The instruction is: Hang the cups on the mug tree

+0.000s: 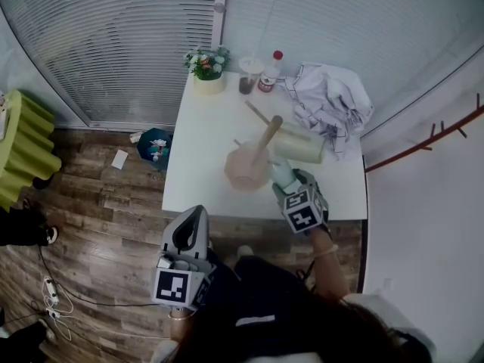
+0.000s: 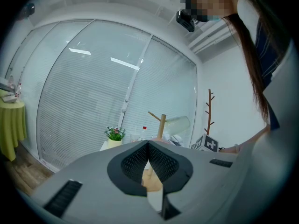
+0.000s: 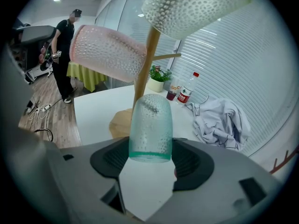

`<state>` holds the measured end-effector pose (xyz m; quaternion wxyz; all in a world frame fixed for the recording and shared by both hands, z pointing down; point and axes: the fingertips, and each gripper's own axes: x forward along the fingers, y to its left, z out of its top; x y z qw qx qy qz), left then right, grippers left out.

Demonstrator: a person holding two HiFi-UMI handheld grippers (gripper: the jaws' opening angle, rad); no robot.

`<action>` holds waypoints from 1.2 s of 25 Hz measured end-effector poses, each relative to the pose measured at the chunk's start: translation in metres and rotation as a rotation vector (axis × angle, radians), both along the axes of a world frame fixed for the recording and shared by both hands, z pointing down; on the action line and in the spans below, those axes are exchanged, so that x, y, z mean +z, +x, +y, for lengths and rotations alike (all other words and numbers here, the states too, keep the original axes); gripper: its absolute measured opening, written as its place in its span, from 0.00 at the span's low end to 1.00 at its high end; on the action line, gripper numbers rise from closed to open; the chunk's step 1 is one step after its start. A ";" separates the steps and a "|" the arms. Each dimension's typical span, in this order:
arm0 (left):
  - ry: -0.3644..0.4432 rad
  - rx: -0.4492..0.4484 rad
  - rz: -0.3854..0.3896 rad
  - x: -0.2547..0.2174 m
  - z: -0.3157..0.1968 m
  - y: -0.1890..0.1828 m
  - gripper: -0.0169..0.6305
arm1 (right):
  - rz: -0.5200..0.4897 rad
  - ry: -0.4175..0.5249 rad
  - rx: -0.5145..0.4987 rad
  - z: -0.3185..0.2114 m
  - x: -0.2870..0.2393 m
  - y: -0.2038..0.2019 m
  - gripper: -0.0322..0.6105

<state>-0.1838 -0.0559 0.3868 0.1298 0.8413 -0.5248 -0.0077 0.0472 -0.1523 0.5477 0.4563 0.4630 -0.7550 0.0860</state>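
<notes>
green dimpled plastic cup [image 3: 150, 125], likely light, stiff and slick, is clamped near its rim in the right claw [image 3: 150, 158] just beside the mug tree [image 3: 142, 64], while the left claw [image 2: 148, 146] is pinched together.

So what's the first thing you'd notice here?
The see-through green dimpled plastic cup gripped in the right claw, close beside the wooden mug tree on the white table. A pink dimpled cup and a pale whitish dimpled cup already hang on its pegs.
</notes>
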 end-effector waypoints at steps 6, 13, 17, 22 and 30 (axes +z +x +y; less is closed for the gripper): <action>0.017 -0.012 0.019 -0.005 -0.001 -0.004 0.03 | 0.000 0.005 -0.023 -0.005 -0.002 -0.008 0.50; 0.052 -0.022 0.033 -0.009 -0.003 -0.007 0.03 | -0.029 0.021 -0.011 -0.009 -0.005 -0.012 0.50; 0.029 -0.019 0.031 -0.005 -0.002 -0.006 0.03 | -0.027 0.031 -0.014 -0.009 -0.006 -0.011 0.50; 0.004 -0.008 0.008 0.001 0.001 -0.004 0.03 | -0.042 0.037 -0.013 -0.009 -0.008 -0.012 0.50; 0.038 -0.007 0.028 -0.004 0.000 -0.004 0.03 | -0.049 0.045 -0.017 -0.011 -0.008 -0.015 0.52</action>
